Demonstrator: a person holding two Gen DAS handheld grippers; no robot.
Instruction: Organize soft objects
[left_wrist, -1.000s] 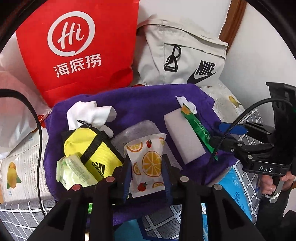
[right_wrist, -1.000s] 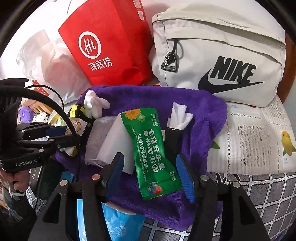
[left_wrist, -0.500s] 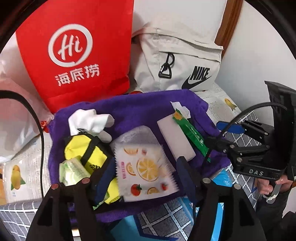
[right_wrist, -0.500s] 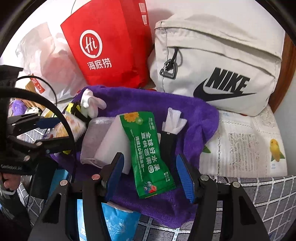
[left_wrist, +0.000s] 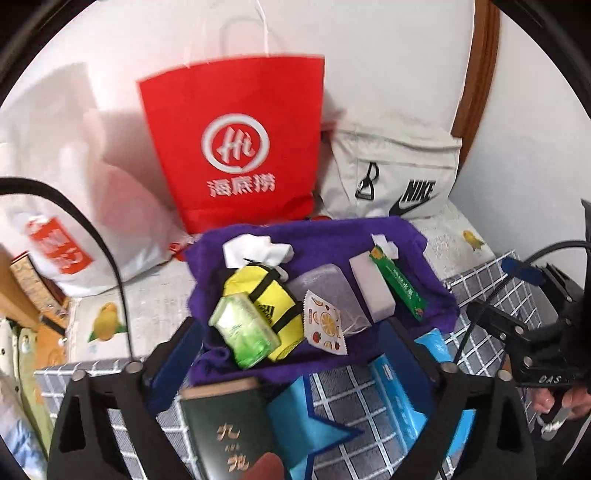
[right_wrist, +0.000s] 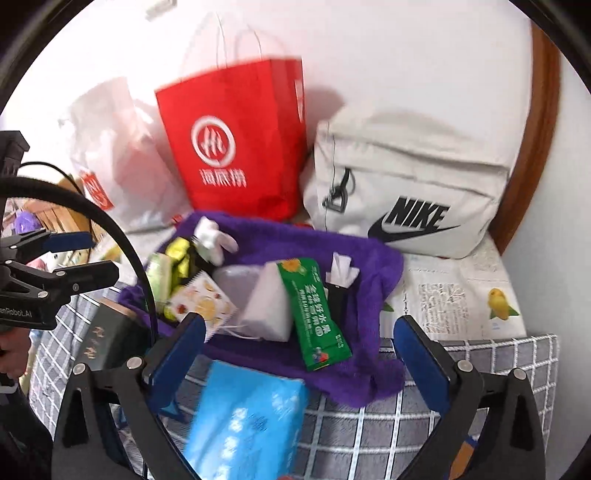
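Home bedroom, checked grey bedding (right_wrist: 369, 435), red shopping bag (left_wrist: 236, 147), Nike bag (right_wrist: 406, 184) against white wall

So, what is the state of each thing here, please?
left gripper: jaws opening, nothing between them
right gripper: jaws opening, nothing gripped
fruit-print sachet: lying on purple towel
green sachet: lying on towel, across white sponge
red paper bag: standing upright

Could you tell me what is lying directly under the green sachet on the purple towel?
The green sachet lies across a white sponge block and a black tissue holder, all on the purple towel. Whatever else it covers is hidden.
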